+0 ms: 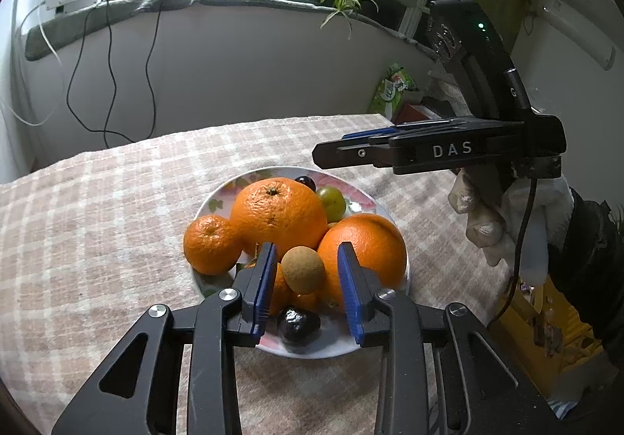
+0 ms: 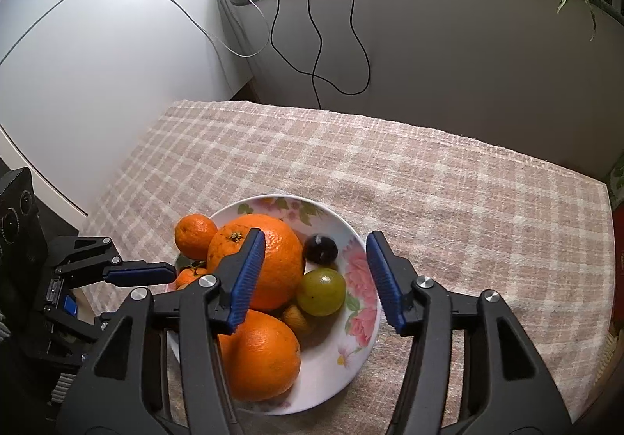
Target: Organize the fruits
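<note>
Round floral china plate [image 2: 353, 281] of oranges [image 1: 277, 214] and small fruits, centred on checked-cloth desk [image 2: 429, 177]. Left hand-held gripper [image 1: 308, 279]: parted, straddling round brown fruit [image 1: 303, 270], untouched. Right hand-held gripper [image 2: 316, 279]: apart, hovering empty.

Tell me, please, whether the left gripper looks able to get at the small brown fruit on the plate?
Probably yes: the left gripper is open with the small brown fruit framed between its fingers, sitting on top of the pile, nothing covering it.
</note>
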`<state>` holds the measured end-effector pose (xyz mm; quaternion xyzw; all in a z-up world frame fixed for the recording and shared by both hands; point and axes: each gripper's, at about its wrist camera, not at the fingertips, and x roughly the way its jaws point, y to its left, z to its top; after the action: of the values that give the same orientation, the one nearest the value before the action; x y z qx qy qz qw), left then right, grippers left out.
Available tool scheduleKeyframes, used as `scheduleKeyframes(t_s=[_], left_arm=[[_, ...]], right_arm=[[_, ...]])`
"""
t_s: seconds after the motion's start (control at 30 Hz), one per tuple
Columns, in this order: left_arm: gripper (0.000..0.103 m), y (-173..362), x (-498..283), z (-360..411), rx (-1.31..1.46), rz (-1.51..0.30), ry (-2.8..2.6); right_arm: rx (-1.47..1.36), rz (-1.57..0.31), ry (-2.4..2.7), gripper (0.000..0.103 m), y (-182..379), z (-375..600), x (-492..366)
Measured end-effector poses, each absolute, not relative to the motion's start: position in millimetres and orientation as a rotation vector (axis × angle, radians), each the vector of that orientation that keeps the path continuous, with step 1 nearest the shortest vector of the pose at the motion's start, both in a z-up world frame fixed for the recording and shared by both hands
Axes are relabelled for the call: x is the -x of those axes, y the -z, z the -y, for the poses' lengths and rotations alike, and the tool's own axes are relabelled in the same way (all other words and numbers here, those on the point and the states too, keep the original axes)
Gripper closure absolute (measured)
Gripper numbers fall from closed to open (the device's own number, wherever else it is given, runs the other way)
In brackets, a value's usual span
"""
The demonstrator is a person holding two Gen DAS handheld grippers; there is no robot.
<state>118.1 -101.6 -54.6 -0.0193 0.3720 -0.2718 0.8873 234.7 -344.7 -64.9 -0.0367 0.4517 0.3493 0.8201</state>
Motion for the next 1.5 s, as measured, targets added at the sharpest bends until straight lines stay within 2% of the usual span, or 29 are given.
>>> scheduleKeyframes(t_s=[0.07,0.2,0.3,0.43,0.53,0.67,0.97,1.2,1.33,1.5], left_arm=[[0.073,52.9,-116.5,100.5,0.041,-0.769,0.559],[0.071,48.7,-110.7,97.6,0.04,-0.76,0.548],[0.059,45.1,-106.4,96.5,0.04,-0.752,0.536],[0.057,40.9,-98.9,92.3,0.043,-0.747,0.519],[0.049,38.8,-92.8,85.1,0.052,-0.745,0.496],[0.038,36.9,-79.6,71.7,0.074,-0.744,0.448],[0.035,35.4,-31.4,37.5,0.108,-0.715,0.344],[0.031,24.5,9.2,30.4,0.065,-0.657,0.275],[0.028,19.8,27.6,32.8,0.048,-0.63,0.246],[0.023,13.4,45.2,43.0,0.013,-0.595,0.221]], right_arm=[[0.075,-0.955,-0.744,0.039,62.5,346.0,-232.3],[0.083,-0.945,-0.741,0.039,58.1,347.4,-224.8],[0.089,-0.935,-0.735,0.039,54.9,348.8,-218.5],[0.099,-0.922,-0.727,0.038,50.0,352.8,-207.2],[0.102,-0.907,-0.719,0.037,44.8,357.6,-197.5],[0.078,-0.873,-0.706,0.031,36.6,369.3,-179.3],[0.032,-0.775,-0.669,0.031,24.8,395.6,-119.2],[-0.015,-0.724,-0.642,0.026,15.6,413.3,-72.8],[-0.01,-0.704,-0.602,0.014,13.0,417.0,-54.3],[0.014,-0.644,-0.554,0.014,9.0,417.0,-30.6]])
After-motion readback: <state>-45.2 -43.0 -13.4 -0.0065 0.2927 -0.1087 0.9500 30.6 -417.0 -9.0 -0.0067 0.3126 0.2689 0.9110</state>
